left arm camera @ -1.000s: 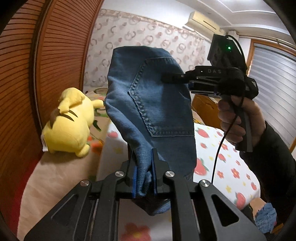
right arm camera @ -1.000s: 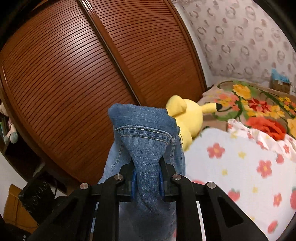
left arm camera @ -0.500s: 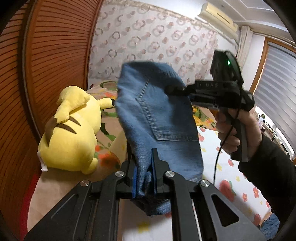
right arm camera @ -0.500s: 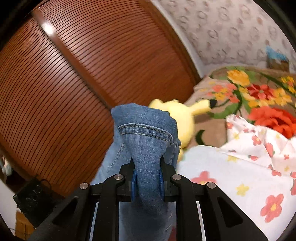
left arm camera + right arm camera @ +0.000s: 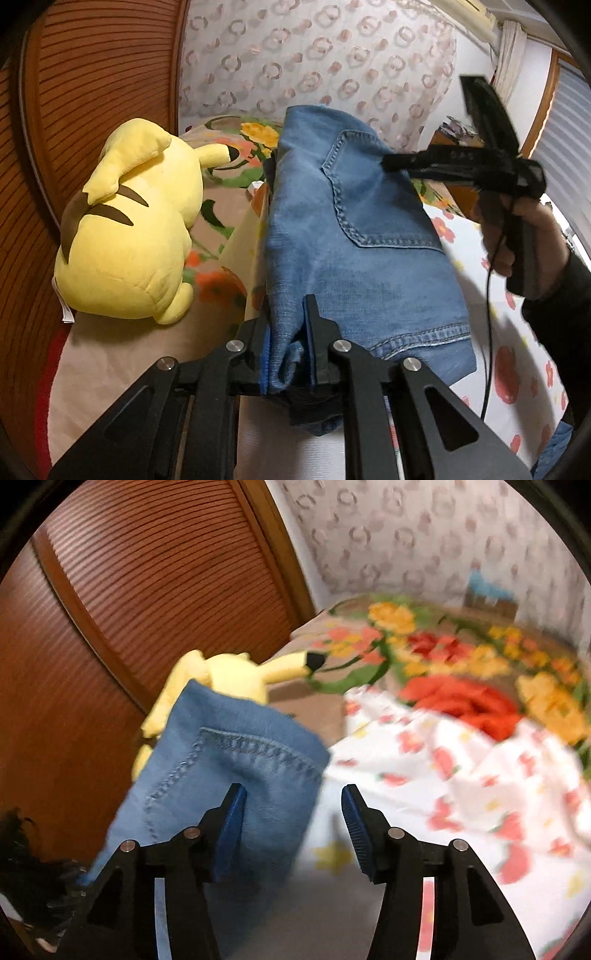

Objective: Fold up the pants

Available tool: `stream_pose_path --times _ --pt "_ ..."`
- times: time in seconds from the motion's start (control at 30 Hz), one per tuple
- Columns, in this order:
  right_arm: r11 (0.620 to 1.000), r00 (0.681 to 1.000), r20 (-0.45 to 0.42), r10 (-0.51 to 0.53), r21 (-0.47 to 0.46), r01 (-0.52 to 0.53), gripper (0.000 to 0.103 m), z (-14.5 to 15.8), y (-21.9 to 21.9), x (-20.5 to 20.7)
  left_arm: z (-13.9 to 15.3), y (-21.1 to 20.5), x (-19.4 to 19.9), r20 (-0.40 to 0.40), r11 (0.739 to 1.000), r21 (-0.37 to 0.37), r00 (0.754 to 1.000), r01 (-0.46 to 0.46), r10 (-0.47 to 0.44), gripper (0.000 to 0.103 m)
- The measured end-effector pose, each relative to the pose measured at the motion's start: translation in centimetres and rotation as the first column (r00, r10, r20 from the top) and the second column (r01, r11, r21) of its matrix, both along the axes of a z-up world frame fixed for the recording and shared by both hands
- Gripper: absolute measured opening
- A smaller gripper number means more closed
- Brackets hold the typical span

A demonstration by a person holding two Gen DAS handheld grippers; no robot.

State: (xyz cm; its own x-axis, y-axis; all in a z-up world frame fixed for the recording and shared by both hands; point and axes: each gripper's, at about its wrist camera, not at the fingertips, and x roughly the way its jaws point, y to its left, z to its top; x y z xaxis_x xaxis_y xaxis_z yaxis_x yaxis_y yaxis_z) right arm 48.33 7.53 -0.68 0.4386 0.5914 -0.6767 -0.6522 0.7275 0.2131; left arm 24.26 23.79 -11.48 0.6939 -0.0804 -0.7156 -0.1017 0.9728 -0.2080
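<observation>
Nearest, left claw (image 5: 287, 350) clamped on bunched denim of the pants (image 5: 354, 236), held up above the bed (image 5: 517, 369). Right claw (image 5: 293, 827) spread apart, denim brushing one finger. Beyond, yellow plush (image 5: 129, 236) on the bed.

One pair of blue denim pants (image 5: 354, 236), one yellow plush toy (image 5: 133, 236), two black two-finger grippers: left (image 5: 286, 354), right (image 5: 293, 827).

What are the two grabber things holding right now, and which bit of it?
The left gripper pinches a bunched edge of the folded jeans. The right gripper holds nothing: its jaws stand open, with the jeans' hem beside one.
</observation>
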Motion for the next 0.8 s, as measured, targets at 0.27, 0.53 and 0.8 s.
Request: stream_pose_path --times 0.27,0.53,0.8 --pt "0.999 0.985 0.168 0.042 -0.012 -0.041 0.052 1.4 1.5 -4.0 -0.5 -0.2 -0.1 -0.002 1.000 0.026 1.000 -0.008 0.008 0.018" --pt "0.993 0.995 0.094 -0.040 -0.106 0.050 0.033 -2.5 3.0 -2.2 -0.4 -0.3 -0.1 0.010 0.999 0.037 1.000 -0.016 0.015 0.018" --pt "0.999 0.983 0.185 -0.019 -0.025 0.024 0.033 2.0 -1.9 -9.4 2.6 -1.6 -1.9 0.045 0.994 0.100 0.998 -0.054 0.050 0.018"
